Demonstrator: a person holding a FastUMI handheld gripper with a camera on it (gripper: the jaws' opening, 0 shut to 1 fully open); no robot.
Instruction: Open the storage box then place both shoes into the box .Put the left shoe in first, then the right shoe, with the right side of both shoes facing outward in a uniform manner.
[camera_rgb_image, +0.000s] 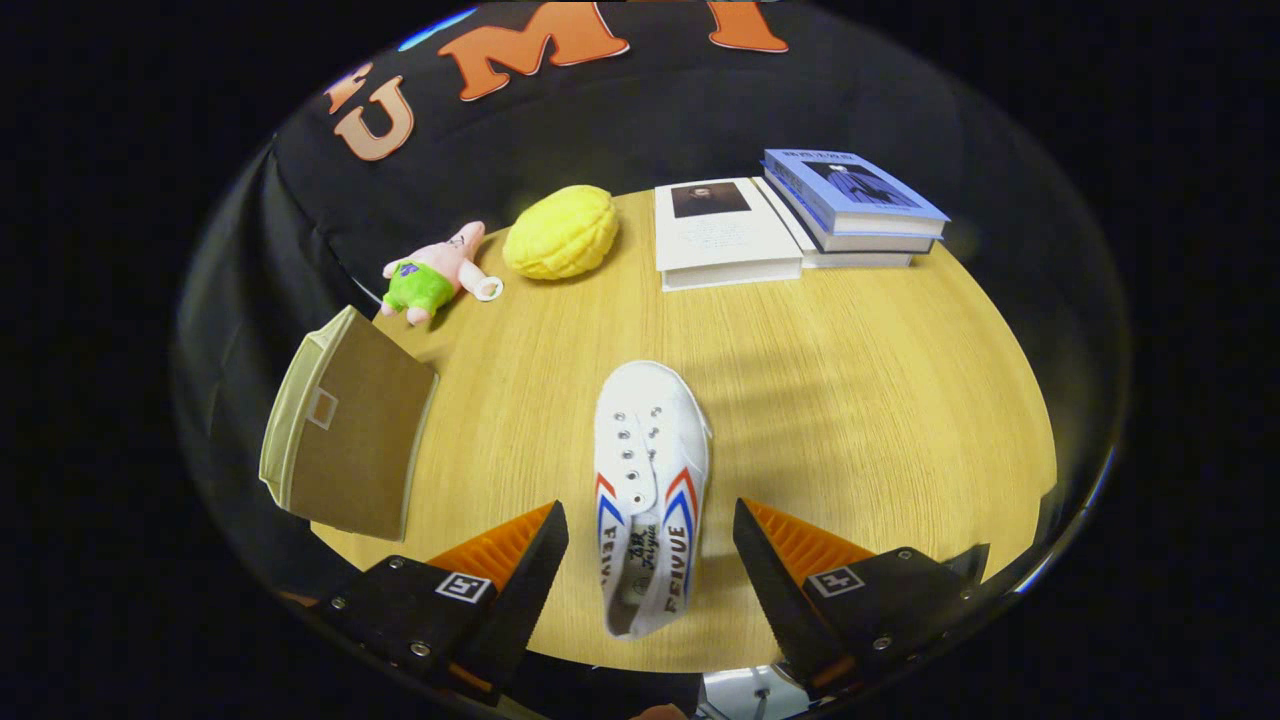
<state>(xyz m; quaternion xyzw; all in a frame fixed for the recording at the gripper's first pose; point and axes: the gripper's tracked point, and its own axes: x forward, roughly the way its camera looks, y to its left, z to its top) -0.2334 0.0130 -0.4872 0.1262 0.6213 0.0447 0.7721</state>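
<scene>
A white canvas shoe (648, 480) with red and blue side stripes lies on the wooden table (860, 400), toe pointing away from me. Its heel end sits between my fingers, and neither finger touches it. My gripper (650, 545) is open and holds nothing. The beige storage box (345, 435) stands to the left of the left finger, its brown lid closed on top, with a small label window on its side.
Beyond the shoe, at the back of the table, sit a pink and green plush toy (432, 275), a yellow bun-shaped cushion (562, 232), a white book (722, 232) and a stack of blue and white books (850, 205). The table's edge curves round on the right.
</scene>
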